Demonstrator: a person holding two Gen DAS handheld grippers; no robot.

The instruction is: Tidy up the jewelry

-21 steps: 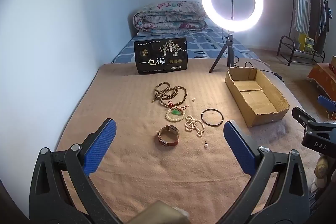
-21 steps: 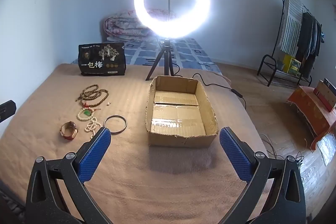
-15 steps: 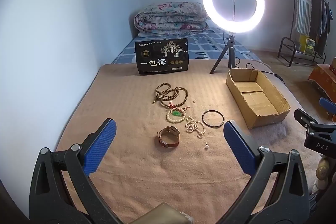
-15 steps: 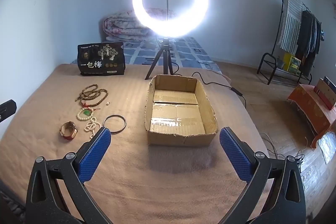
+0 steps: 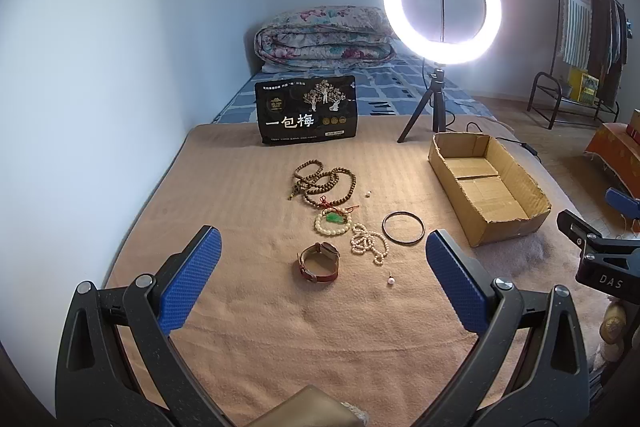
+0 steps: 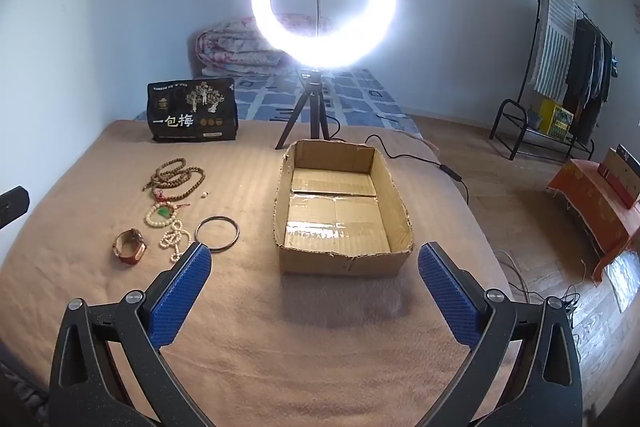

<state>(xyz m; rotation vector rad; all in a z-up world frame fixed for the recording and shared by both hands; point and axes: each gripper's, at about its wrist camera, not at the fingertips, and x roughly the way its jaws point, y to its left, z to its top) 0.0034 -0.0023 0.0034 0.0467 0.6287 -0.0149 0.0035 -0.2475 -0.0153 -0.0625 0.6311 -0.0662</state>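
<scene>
Jewelry lies spread on a tan blanket (image 5: 248, 315): a brown wooden bead string (image 5: 320, 183), a cream bead bracelet with a green pendant (image 5: 334, 221), a white pearl strand (image 5: 370, 245), a dark bangle (image 5: 403, 228), a watch with a red-brown strap (image 5: 319, 262) and two loose pearl studs (image 5: 391, 280). An empty cardboard box (image 6: 340, 211) stands to their right. My left gripper (image 5: 322, 259) hangs open above the blanket just short of the watch. My right gripper (image 6: 314, 269) is open in front of the box, with the bangle (image 6: 218, 227) by its left finger.
A lit ring light on a tripod (image 5: 440, 11) stands behind the box, its cable (image 6: 420, 159) trailing right. A black printed pouch (image 5: 306, 111) stands upright at the blanket's far edge. A folded quilt (image 5: 324, 39) lies beyond. A clothes rack (image 6: 560, 67) and floor are on the right.
Both views have shifted very slightly. The jewelry and the box lie where they were, and both grippers stay open.
</scene>
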